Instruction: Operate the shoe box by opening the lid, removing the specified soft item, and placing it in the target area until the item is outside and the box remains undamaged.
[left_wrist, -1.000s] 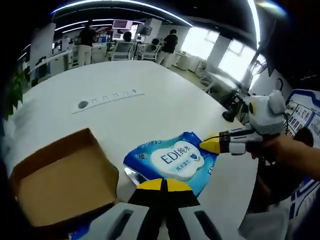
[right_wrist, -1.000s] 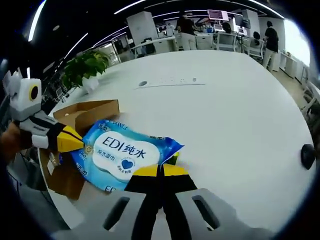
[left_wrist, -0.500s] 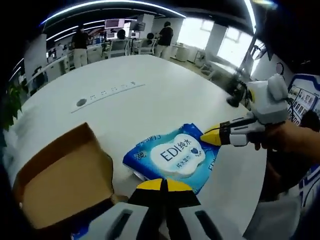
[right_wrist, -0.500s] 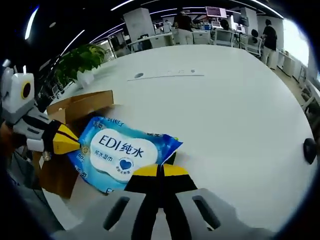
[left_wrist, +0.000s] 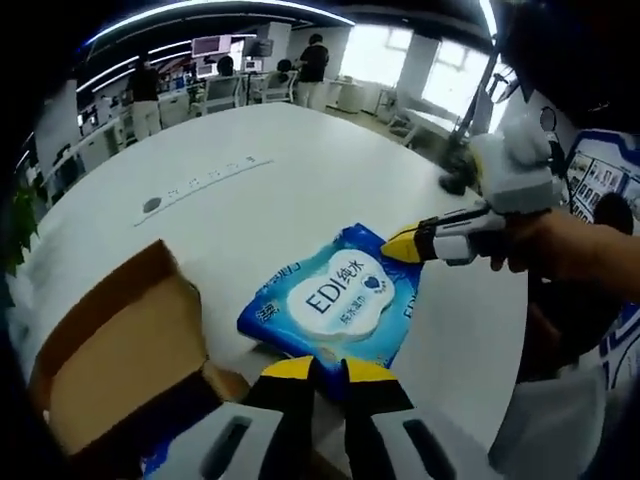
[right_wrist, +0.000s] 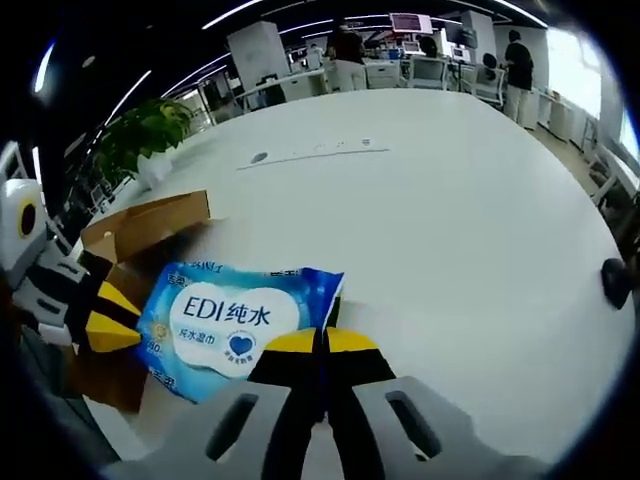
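So the right gripper (right_wrist: 322, 342) has its jaws pinched together on the corner of the blue wipes pack (right_wrist: 232, 322), no gap between the yellow tips at all. The left gripper (left_wrist: 328, 368) is different: there's a narrow slit between its jaws, and they sit right at the pack's near edge. Can't tell if they're actually touching it, since the tips cover that edge.

The pack lies flat on the white table (right_wrist: 450, 210), close to the table's near edge, just beside the open cardboard shoe box (left_wrist: 110, 355). In the left gripper view its long axis runs diagonally, from the box side up toward the right gripper's tips, printed label facing up.

The box is cut off at the bottom of the left gripper view, and its inside is mostly shadow. In the right gripper view the left gripper hides part of it. A hand (left_wrist: 565, 250) grips the right tool.
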